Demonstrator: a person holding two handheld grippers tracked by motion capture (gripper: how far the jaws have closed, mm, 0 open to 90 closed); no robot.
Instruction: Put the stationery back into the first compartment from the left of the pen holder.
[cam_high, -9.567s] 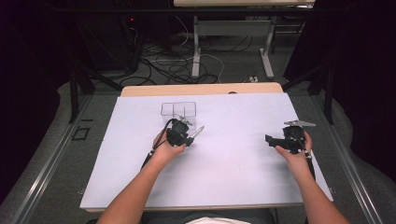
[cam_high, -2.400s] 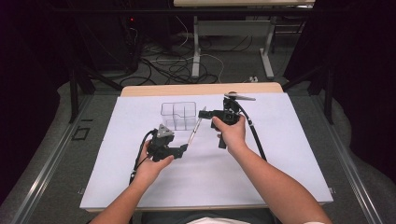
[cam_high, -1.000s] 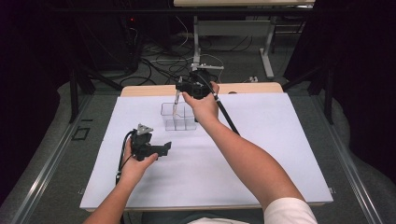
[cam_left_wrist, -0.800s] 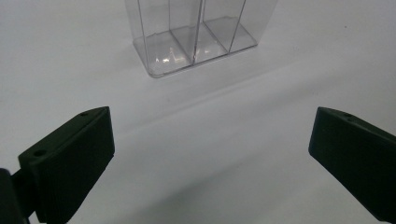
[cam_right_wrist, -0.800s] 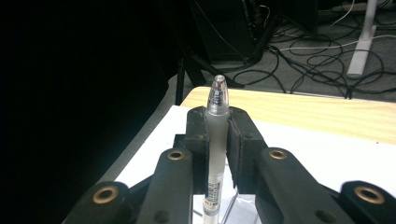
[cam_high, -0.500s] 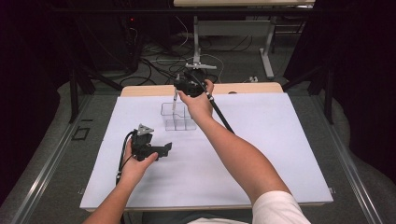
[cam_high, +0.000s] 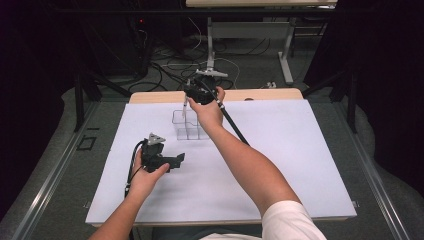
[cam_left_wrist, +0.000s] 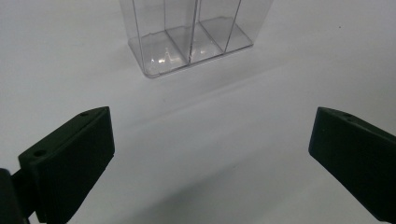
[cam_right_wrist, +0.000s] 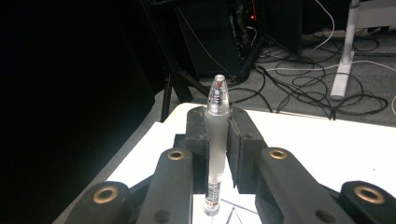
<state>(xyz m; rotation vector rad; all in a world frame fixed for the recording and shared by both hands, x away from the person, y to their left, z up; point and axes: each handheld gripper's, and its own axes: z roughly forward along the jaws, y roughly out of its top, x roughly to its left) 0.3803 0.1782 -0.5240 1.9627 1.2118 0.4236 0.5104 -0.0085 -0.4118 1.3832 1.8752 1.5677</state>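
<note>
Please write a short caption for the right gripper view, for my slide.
Right gripper shut on a frosted pen, held upright above the white table.

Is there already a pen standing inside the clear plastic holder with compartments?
No, the clear plastic compartment holder stands empty in the left gripper view, and the frosted translucent pen is clamped in the right gripper.

Bare worktop (cam_high: 300, 150) right of and in front of organiser (cam_high: 189, 125). Right arm (cam_high: 240, 160) slanting across the middle. Left gripper (cam_high: 176, 160) near front-left of organiser.
</note>
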